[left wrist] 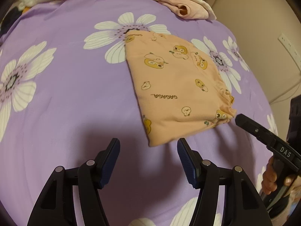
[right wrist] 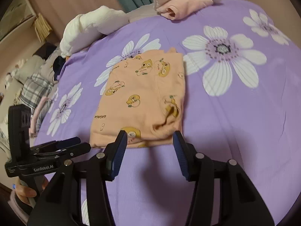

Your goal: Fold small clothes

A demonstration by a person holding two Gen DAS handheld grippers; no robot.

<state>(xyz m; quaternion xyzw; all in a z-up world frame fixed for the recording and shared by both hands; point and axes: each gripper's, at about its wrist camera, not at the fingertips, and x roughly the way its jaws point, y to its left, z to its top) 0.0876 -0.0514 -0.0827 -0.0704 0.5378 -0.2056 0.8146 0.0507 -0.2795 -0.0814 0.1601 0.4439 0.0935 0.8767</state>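
peach garment (left wrist: 175, 86) lay folded — soft, light; i'd pinch its near hem. left gripper (left wrist: 148, 150) and right gripper (right wrist: 150, 141) both gaped, empty.

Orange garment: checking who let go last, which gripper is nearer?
Right gripper, jaws open at the orange garment's near edge; left gripper is open, just off its corner.

A small peach garment (left wrist: 175, 86) printed with yellow cartoon ducks and the word "GAGAGA" lies folded into a flat, roughly rectangular packet on a purple bedsheet (left wrist: 65, 103) with large white flowers. One near corner is bunched and rumpled. A folded pink garment (left wrist: 186, 7) lies well apart at the bed's far edge.
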